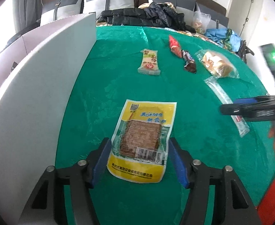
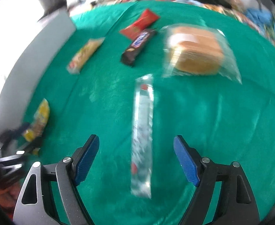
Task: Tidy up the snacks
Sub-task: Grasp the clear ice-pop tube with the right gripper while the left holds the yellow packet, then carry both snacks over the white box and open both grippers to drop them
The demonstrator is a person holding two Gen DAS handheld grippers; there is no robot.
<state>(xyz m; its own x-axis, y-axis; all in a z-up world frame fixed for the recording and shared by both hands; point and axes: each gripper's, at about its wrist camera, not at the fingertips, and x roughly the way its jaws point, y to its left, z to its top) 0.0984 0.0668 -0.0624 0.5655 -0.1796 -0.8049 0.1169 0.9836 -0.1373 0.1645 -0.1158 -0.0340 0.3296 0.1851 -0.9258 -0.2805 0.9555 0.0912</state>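
Note:
A yellow packet of dried tofu (image 1: 143, 140) lies flat on the green cloth (image 1: 118, 78). My left gripper (image 1: 140, 159) is open, its blue pads on either side of the packet's near end. My right gripper (image 2: 136, 157) is open over a long clear snack stick (image 2: 143, 131), which lies between its fingers; the right wrist view is blurred. The right gripper shows in the left wrist view (image 1: 231, 110) above the same stick (image 1: 225, 101). Further off lie a pale cracker pack (image 1: 149, 61), a red packet (image 1: 175, 46), a brown chocolate bar (image 1: 189, 61) and bagged bread (image 1: 217, 63).
A white board or box wall (image 1: 43, 93) stands along the left of the cloth. Behind the table is a bed with dark jackets (image 1: 146, 15) and pillows. The table edge curves down the right side.

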